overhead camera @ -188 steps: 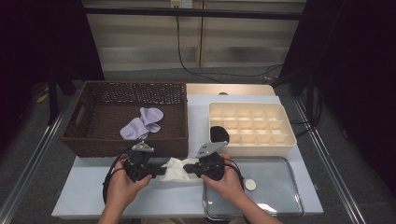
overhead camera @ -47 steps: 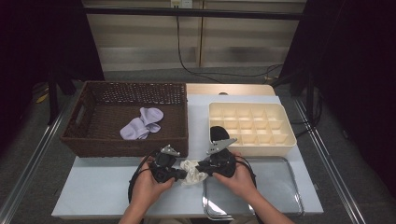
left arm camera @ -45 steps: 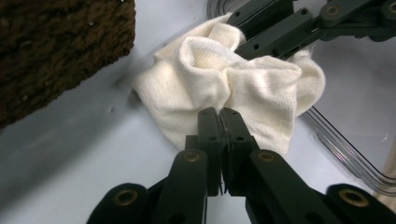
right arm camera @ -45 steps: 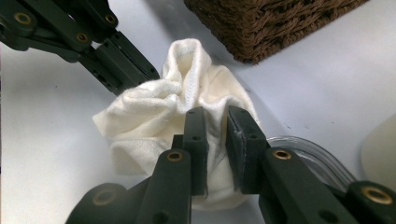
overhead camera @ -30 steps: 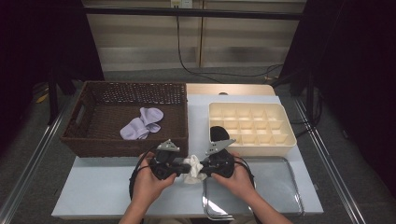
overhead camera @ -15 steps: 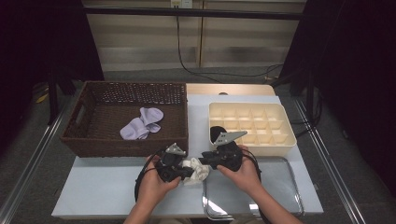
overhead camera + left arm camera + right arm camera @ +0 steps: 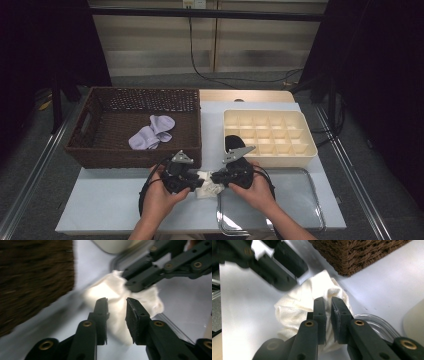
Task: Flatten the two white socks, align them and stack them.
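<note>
White cloth [image 7: 209, 182] sits btwn both grippers on table: right gripper [image 7: 328, 305] fingers pinch its edge, left gripper [image 7: 117, 305] fingers apart, cloth straight ahead.

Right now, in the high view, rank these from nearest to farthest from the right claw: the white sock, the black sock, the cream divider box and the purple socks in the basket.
1. White sock: at the tips of the right claw.
2. Black sock: just behind it, beside the box.
3. Cream divider box: behind, to the right.
4. Purple socks: far left, inside the wicker basket.
</note>
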Tool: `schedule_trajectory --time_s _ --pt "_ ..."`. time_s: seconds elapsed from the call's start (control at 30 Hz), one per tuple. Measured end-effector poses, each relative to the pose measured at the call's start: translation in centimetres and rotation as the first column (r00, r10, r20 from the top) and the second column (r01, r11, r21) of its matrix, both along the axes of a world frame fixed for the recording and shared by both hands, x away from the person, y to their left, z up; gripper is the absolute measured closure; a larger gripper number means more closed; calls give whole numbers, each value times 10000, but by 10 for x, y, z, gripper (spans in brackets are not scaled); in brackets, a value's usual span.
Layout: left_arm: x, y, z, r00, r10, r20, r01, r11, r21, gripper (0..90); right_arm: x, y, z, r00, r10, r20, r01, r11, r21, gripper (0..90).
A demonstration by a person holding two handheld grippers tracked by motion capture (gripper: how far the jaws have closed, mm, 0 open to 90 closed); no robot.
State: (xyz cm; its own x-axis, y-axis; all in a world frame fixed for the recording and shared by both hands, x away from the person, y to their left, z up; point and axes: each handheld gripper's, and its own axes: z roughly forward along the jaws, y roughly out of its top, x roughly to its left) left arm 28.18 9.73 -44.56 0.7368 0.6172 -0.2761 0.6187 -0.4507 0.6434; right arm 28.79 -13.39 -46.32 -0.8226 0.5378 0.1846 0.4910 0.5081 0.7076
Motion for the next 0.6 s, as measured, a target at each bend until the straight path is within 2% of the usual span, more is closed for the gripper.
schedule_trajectory --time_s 0.07,0.17,0.2,0.33,0.4,0.6 --pt "1 3 -4 9996 228 -177 -228 9997 33 665 0 -2 -1 10000 -41 -72 42 9999 100 830" --pt "2 3 -15 9979 274 -580 -273 9996 17 657 -1 -3 -2 10000 -63 -44 64 9998 172 831" --pt "3 2 -18 9977 236 -637 -230 9997 99 648 -2 -3 -2 10000 -46 14 46 9999 138 831" --pt "4 -1 -22 9954 317 -899 -338 9992 -214 645 -3 -4 -4 9999 -68 97 66 9998 212 832" --pt "4 -3 -25 9951 237 -961 -253 9996 -148 650 -3 -4 -4 9999 -61 115 58 9997 232 832" --pt "4 -6 -25 9935 44 -1140 -49 10000 -45 808 -3 -3 -3 9999 -53 110 50 9997 226 832"
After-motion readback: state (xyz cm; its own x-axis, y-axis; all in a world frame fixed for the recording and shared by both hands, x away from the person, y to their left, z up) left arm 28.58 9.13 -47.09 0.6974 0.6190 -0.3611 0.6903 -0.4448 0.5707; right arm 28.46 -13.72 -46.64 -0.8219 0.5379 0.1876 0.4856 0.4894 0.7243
